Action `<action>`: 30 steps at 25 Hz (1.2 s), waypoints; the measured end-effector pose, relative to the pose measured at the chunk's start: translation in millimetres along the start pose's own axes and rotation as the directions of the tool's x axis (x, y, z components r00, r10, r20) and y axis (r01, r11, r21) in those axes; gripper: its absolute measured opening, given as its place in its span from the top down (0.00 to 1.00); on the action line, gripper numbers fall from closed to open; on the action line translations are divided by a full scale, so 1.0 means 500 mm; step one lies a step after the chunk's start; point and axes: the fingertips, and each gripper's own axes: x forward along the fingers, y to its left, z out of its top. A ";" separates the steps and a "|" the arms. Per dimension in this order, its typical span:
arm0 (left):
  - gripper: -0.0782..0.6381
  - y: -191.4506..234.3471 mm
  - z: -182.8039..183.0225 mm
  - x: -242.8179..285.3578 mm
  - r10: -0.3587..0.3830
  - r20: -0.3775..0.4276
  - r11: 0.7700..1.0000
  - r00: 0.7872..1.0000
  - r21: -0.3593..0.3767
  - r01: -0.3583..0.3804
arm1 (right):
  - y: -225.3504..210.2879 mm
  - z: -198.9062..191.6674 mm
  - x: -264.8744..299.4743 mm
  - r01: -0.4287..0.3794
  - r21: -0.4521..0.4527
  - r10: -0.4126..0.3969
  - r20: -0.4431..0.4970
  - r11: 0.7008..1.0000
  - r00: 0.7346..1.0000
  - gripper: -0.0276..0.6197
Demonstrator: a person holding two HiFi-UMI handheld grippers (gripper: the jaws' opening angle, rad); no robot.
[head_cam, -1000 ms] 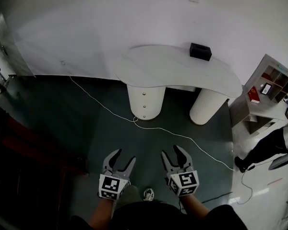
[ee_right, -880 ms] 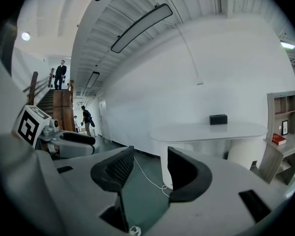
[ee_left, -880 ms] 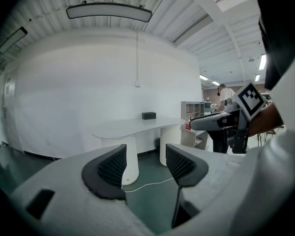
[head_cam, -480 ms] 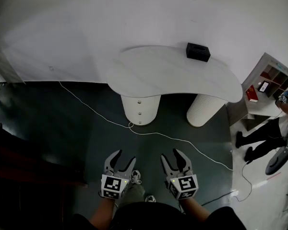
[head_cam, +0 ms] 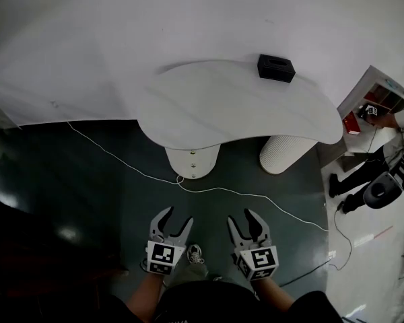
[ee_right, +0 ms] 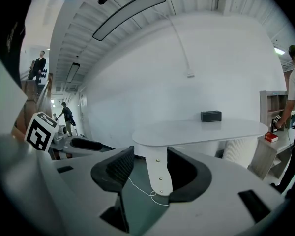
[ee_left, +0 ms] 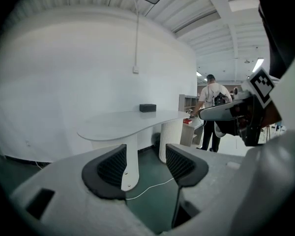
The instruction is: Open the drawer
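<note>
A white curved table (head_cam: 242, 106) stands ahead against the wall. Its left support is a smooth round pedestal (head_cam: 192, 160) with small knobs down its front (ee_right: 158, 177); no drawer line is plain to see from here. Both grippers hang low over the dark floor, well short of the table. My left gripper (head_cam: 176, 218) is open with nothing in it, and the pedestal shows between its pads (ee_left: 110, 168). My right gripper (head_cam: 242, 217) is open and empty too, its jaws framing the same pedestal.
A black box (head_cam: 276, 67) sits on the tabletop's far side. A ribbed white pedestal (head_cam: 286, 155) holds the table's right end. A white cable (head_cam: 242, 194) snakes across the floor. A shelf unit (head_cam: 374, 93) and a person (head_cam: 384, 160) are at the right.
The table has come nearer and lower in the head view as I step forward. The person at the right has shifted. Both grippers stay open.
</note>
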 end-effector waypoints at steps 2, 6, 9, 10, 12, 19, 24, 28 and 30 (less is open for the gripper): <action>0.55 0.023 -0.005 0.028 -0.014 -0.013 1.000 1.000 0.002 0.014 | -0.005 -0.002 0.023 0.019 0.005 -0.019 -0.004 1.000 1.000 0.66; 0.55 0.064 -0.022 0.083 -0.033 -0.032 0.999 0.999 0.009 0.033 | -0.027 -0.011 0.059 0.065 0.003 -0.065 -0.013 0.998 0.998 0.66; 0.55 0.086 -0.038 0.130 -0.036 -0.046 0.999 0.998 0.029 0.038 | -0.043 -0.023 0.084 0.077 0.013 -0.076 -0.015 0.997 0.997 0.66; 0.55 0.090 -0.044 0.145 -0.035 -0.050 0.999 0.998 0.035 0.037 | -0.049 -0.028 0.090 0.079 0.016 -0.078 -0.018 0.997 0.997 0.66; 0.55 0.101 -0.059 0.174 -0.025 -0.058 0.999 0.998 0.042 0.028 | -0.060 -0.039 0.106 0.076 0.024 -0.076 -0.020 0.997 0.997 0.66; 0.55 0.123 -0.118 0.292 0.023 -0.092 0.999 0.995 0.038 -0.020 | -0.114 -0.085 0.162 0.047 0.048 -0.045 -0.041 0.998 0.998 0.66; 0.55 0.133 -0.151 0.374 0.059 -0.118 0.998 0.991 0.012 -0.058 | -0.160 -0.130 0.186 0.032 0.065 -0.026 -0.083 0.997 0.996 0.67; 0.55 0.141 -0.163 0.434 0.086 -0.128 0.996 0.988 -0.012 -0.088 | -0.189 -0.147 0.209 -0.007 0.066 0.013 -0.089 0.998 0.996 0.67; 0.55 0.149 -0.168 0.466 0.105 -0.128 0.994 0.986 -0.024 -0.109 | -0.210 -0.159 0.223 -0.008 0.069 0.016 -0.106 0.998 0.994 0.68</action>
